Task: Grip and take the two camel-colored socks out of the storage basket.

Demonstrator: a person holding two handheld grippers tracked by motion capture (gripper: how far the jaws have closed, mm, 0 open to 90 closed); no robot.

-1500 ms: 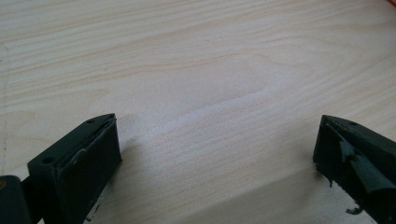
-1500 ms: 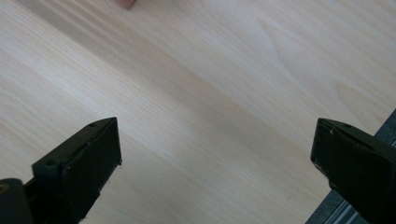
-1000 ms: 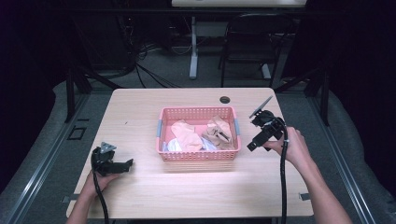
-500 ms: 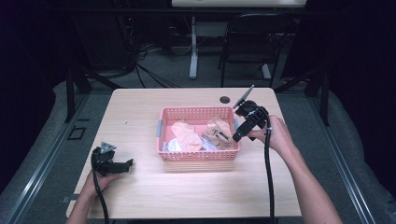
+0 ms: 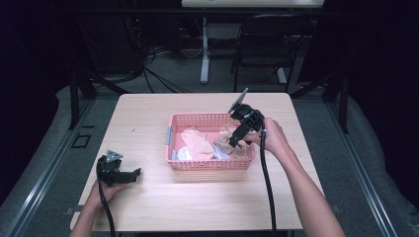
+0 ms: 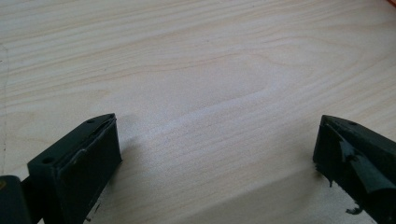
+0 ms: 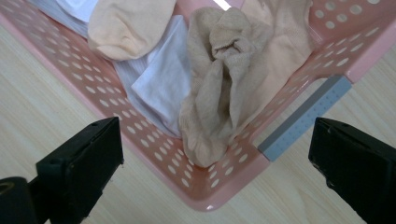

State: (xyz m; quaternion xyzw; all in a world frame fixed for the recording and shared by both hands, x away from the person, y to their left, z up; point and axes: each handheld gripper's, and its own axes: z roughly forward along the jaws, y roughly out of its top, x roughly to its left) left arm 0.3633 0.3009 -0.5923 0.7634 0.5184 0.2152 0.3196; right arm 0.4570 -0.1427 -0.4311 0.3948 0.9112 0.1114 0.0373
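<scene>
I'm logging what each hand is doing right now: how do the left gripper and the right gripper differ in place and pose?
The left gripper sits low at the table's near left edge, over bare wood, while the right gripper is raised over the pink basket's right end. The left points sideways toward the basket; the right tilts down at the beige cloth inside. Both have their jaws wide apart and hold nothing.

Perforated glossy plastic basket point(image 7: 140, 126), soft cloth point(image 7: 224, 84), matt wood table point(image 6: 210, 70)
</scene>
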